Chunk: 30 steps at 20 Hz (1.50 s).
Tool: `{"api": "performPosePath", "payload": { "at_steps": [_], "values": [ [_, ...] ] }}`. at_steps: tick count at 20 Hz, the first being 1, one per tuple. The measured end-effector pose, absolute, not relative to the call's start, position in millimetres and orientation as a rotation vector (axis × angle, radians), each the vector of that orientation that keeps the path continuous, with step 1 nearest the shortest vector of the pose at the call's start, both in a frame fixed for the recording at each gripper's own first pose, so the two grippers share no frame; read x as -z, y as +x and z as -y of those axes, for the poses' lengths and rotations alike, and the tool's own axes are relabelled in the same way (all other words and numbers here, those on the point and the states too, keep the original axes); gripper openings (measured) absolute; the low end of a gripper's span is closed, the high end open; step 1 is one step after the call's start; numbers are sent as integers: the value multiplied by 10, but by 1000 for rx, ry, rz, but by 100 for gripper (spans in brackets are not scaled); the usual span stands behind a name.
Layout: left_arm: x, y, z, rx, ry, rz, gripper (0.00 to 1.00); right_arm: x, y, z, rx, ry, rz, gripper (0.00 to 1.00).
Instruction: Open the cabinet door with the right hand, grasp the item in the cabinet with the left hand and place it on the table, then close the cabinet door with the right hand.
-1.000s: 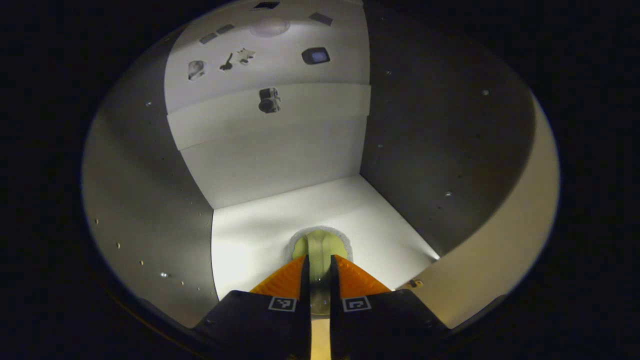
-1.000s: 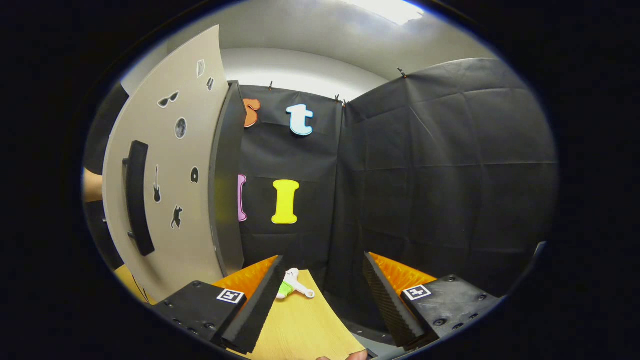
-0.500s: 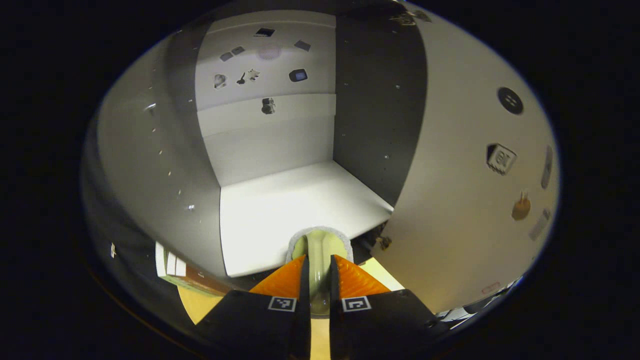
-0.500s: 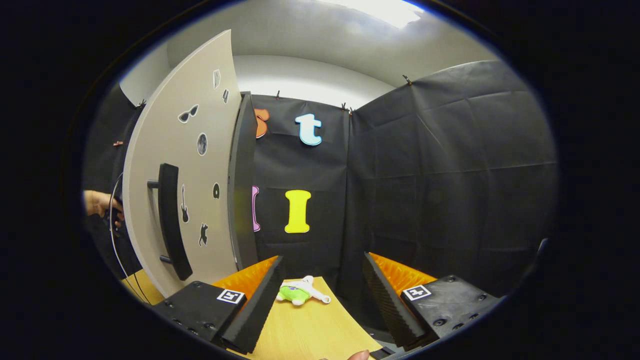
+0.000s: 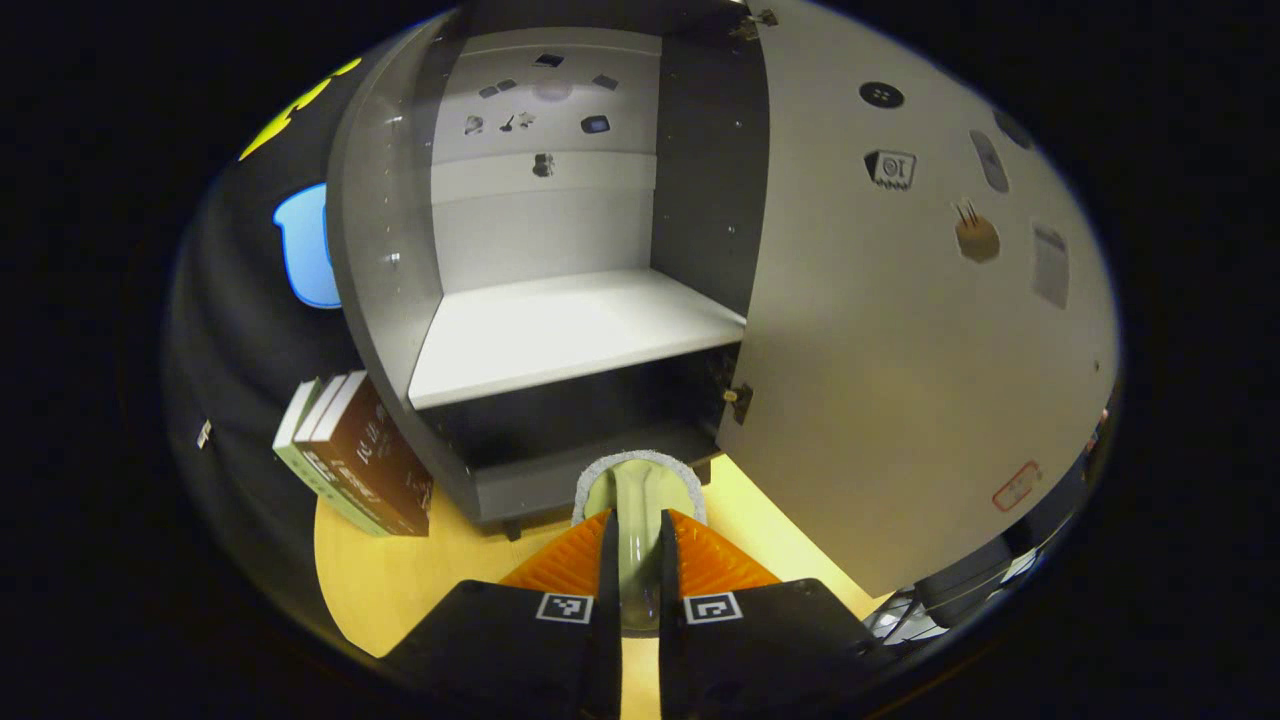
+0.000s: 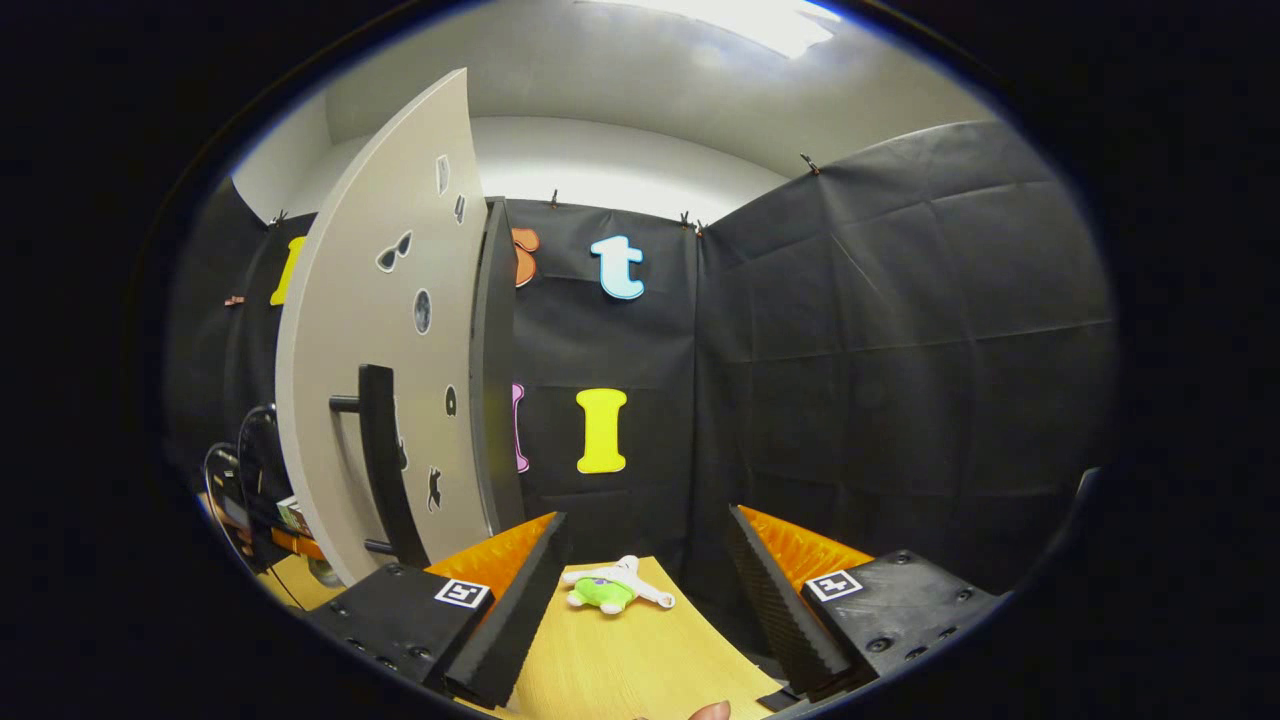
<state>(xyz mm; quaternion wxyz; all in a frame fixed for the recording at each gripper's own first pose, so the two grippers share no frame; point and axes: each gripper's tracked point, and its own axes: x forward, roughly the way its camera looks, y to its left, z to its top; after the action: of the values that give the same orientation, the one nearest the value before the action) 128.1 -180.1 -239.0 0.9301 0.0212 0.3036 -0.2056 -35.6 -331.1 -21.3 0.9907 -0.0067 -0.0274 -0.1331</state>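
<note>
— Gripping anything, the left gripper (image 5: 637, 545)?
— Yes: its jaws are clamped on a pale green item (image 5: 638, 500) with a whitish rim, held in front of the open cabinet (image 5: 520, 300), low above the tabletop (image 5: 400, 580). The cabinet door (image 5: 900, 350) stands open to its right; books (image 5: 350, 455) lean beside the cabinet.
— And the right gripper (image 6: 640, 570)?
— Jaws apart, holding nothing, above the tabletop near a small green-and-white toy (image 6: 612, 588). The door's handle (image 6: 385, 470) is to its left.
</note>
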Motion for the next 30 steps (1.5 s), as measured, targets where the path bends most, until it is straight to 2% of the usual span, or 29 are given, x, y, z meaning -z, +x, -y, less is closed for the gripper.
{"api": "performPosePath", "payload": {
  "at_steps": [12, 23, 30],
  "values": [
    [4049, 756, 2022, 377, 30, -728, 19, 113, -315, 3123, 253, -33, 67, 98],
    [4841, 645, 2054, 298, 75, -753, 19, 136, -170, 3131, 236, -23, 47, 98],
    [5100, 634, 2086, 256, 75, -776, 24, 170, -66, 3137, 218, -23, 33, 98]
  ]
}}
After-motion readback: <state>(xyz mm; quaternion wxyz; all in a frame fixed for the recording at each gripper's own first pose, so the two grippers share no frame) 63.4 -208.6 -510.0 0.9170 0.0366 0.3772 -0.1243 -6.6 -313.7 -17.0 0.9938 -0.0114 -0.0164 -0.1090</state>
